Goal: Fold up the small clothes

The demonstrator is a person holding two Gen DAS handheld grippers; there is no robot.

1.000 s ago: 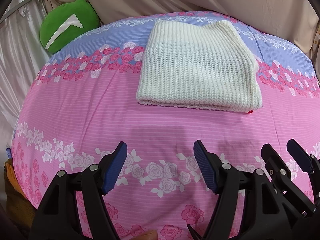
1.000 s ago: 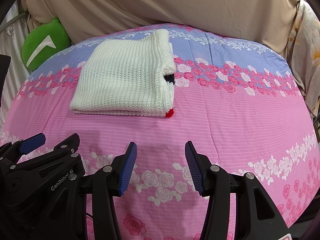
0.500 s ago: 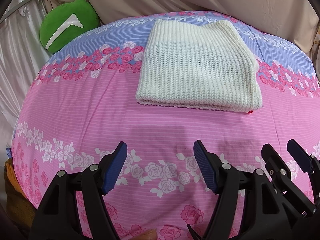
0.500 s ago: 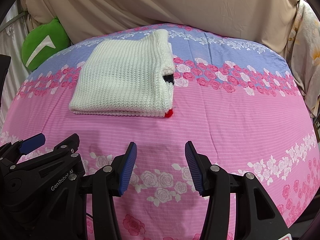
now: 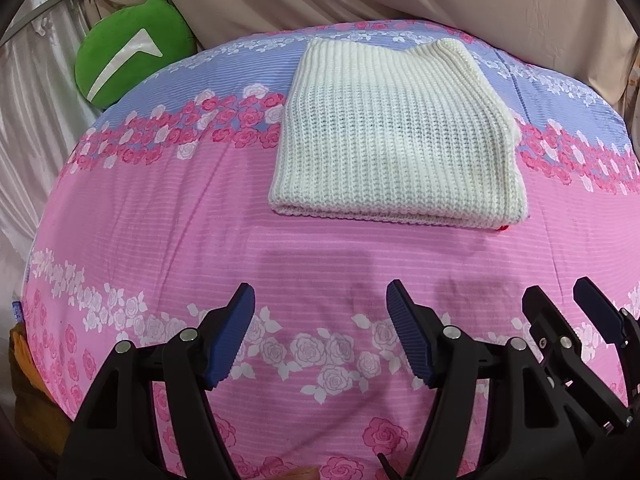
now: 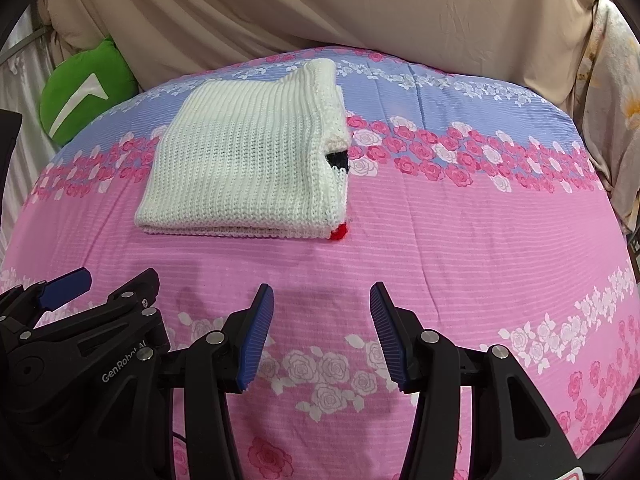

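We see a white knit garment [image 5: 396, 136] lying folded into a thick, roughly rectangular packet on the bed [image 5: 168, 216], on its pink and blue rose-print cover, towards the far side and slightly left of the middle in the right wrist view [image 6: 248, 160]. Its long axis runs across the bed, left to right; the doubled folded edge faces us, and the ribbed band lies along the far edge. At its right end a black patch and a small red bit peek out between the layers. Our left gripper [image 5: 320, 332] hovers over the near part of the cover, its blue pads spread apart with nothing between them. Our right gripper [image 6: 322, 332] hangs just beside it, likewise parted and empty, well short of the garment. A green cushion [image 5: 132, 64] sits at the far left corner against beige drapes [image 6: 320, 8].
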